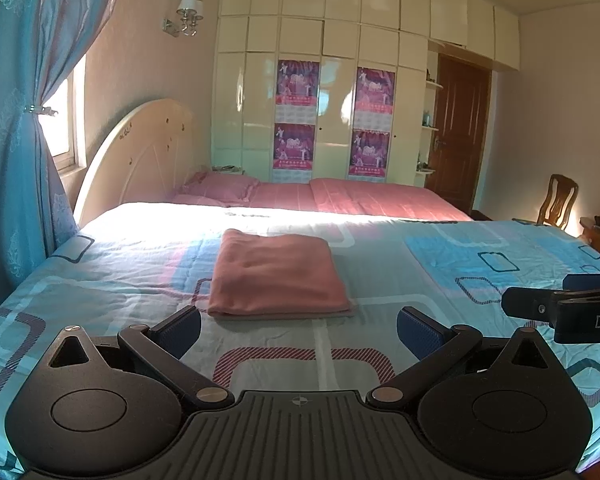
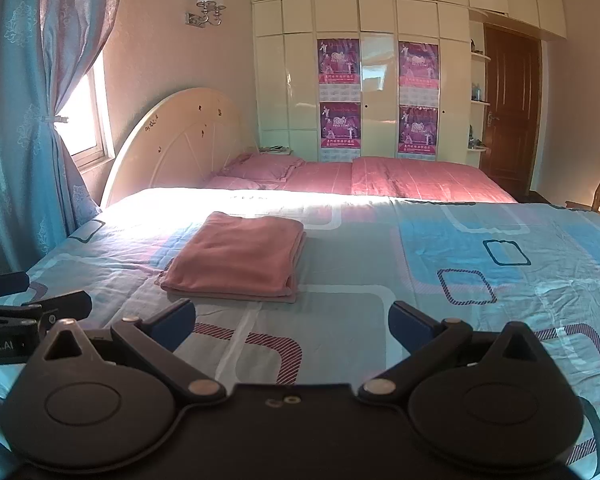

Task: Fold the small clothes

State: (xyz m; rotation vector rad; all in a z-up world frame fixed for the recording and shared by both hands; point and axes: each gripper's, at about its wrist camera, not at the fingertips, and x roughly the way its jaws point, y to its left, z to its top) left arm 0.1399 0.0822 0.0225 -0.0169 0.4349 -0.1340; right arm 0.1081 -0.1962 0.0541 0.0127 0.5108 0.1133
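Note:
A pink garment (image 1: 278,276) lies folded into a neat rectangle on the blue patterned bedspread (image 1: 440,260). It also shows in the right wrist view (image 2: 236,258). My left gripper (image 1: 299,330) is open and empty, just short of the garment's near edge. My right gripper (image 2: 292,326) is open and empty, near and to the right of the garment. The right gripper's side (image 1: 560,308) shows at the right edge of the left wrist view. The left gripper's side (image 2: 32,312) shows at the left edge of the right wrist view.
A second bed with pink bedding (image 1: 360,198) and a cream headboard (image 1: 140,152) stands behind. A blue curtain (image 1: 16,120) hangs at the left by the window. White wardrobes (image 1: 340,80), a brown door (image 1: 458,128) and a wooden chair (image 1: 558,200) stand at the back right.

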